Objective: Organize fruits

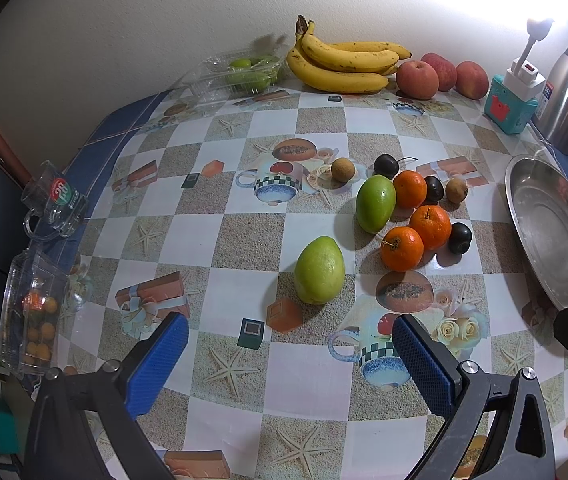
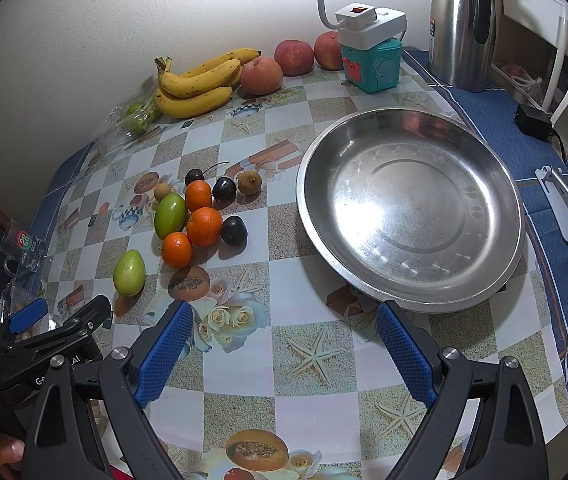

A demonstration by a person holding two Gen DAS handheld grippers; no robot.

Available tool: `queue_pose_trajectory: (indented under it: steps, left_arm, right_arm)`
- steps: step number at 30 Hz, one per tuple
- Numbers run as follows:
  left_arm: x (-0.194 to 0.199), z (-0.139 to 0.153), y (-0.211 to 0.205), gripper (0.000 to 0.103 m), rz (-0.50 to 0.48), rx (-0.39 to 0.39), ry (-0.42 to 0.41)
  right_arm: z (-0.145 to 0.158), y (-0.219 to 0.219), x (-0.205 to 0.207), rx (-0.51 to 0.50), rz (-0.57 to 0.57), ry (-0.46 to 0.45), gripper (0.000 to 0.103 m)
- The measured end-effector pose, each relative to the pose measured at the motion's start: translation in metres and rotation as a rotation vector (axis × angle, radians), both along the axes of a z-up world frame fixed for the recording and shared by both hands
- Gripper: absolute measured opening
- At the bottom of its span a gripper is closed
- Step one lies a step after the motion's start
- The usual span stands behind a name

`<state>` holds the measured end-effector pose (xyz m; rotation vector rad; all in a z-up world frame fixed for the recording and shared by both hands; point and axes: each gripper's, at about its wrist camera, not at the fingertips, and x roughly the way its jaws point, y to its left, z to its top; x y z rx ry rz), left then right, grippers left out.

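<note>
We see left gripper (image 1: pixel 290 350) and right gripper (image 2: pixel 284 346) spread wide, empty, above checkered tablecloth (image 2: pixel 284 268); small fruits (image 2: pixel 204 226) clustered beside empty round steel dish (image 2: pixel 408 208).

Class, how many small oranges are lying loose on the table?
3. All sit in the fruit cluster left of the steel pan: nearest orange, middle orange, farthest orange beside a green fruit. The clear box at the table's left edge may hold more.

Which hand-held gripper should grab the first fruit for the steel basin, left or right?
Left, probably. The left hand-held gripper is open, with the nearer pale green oval fruit just ahead of its fingers. The right hand-held gripper, also open, faces the empty round steel basin, fruit off to its side.
</note>
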<state>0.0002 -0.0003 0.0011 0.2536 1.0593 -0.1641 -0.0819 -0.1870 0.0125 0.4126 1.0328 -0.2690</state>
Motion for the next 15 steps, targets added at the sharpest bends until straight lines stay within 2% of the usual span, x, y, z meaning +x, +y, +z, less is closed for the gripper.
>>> queue_pose_trajectory:
  steps: [15]
  left_arm:
    - [-0.0022,-0.0033,0.0017,0.103,0.007,-0.012,0.018]
  right_arm:
    - [-0.0039,-0.0012,0.0025,0.008,-0.003,0.013,0.094]
